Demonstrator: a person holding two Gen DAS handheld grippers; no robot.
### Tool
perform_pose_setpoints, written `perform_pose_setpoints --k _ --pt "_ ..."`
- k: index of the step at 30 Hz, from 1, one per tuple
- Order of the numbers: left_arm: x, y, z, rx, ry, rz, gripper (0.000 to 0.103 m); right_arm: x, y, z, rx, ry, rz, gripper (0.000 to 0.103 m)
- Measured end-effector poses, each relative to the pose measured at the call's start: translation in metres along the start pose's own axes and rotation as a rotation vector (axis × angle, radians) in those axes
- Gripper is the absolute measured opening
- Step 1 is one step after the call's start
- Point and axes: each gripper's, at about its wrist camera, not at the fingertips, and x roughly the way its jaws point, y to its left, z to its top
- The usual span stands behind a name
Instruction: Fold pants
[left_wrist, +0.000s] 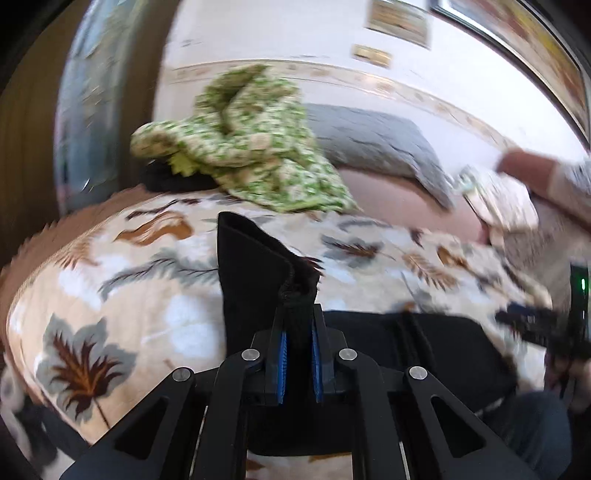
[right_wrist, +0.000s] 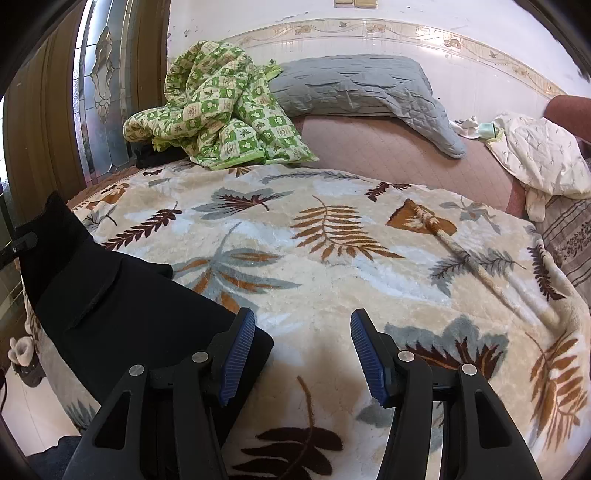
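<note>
Your left claw (left_wrist: 298, 325) pinches a lifted corner of the black pants (right_wrist: 122, 295) at the bed's (right_wrist: 314, 251) near left edge, while your right claw (right_wrist: 303, 343) hangs wide and empty beside them

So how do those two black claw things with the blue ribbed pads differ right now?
The left gripper is shut on the black pants, lifting a corner; the right gripper is open and holds nothing, above the leaf-patterned fleece blanket. Both share black arms and blue pads.
</note>
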Motion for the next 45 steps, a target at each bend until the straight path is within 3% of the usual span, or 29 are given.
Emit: perform_pose_setpoints --k 3,8,15,22,32,37,45 --pt "0.006 -0.01 0.002 0.036 0.02 -0.021 0.009 0.0 0.0 0.0 0.002 -0.002 0.001 0.055" --pt "0.015 -0.018 0.005 0.012 0.06 -0.094 0.009 -0.001 0.0 0.001 0.009 -0.006 0.01 0.055" --pt "0.011 -0.045 0.014 0.022 0.06 -0.218 0.009 -0.002 0.001 0.001 0.01 -0.006 0.009 0.055" --pt "0.018 -0.07 0.021 0.065 0.076 -0.293 0.009 -0.001 -0.005 0.0 0.046 -0.007 0.019 0.055" --pt "0.034 -0.131 0.038 0.182 0.152 -0.346 0.009 0.002 -0.053 -0.005 0.292 0.015 -0.024 0.055" --pt "0.049 -0.151 0.041 0.248 0.201 -0.351 0.009 0.003 -0.056 -0.006 0.299 0.016 -0.023 0.055" --pt "0.097 -0.165 0.041 0.284 0.372 -0.358 0.01 0.004 -0.058 -0.007 0.309 0.018 -0.023 0.055"
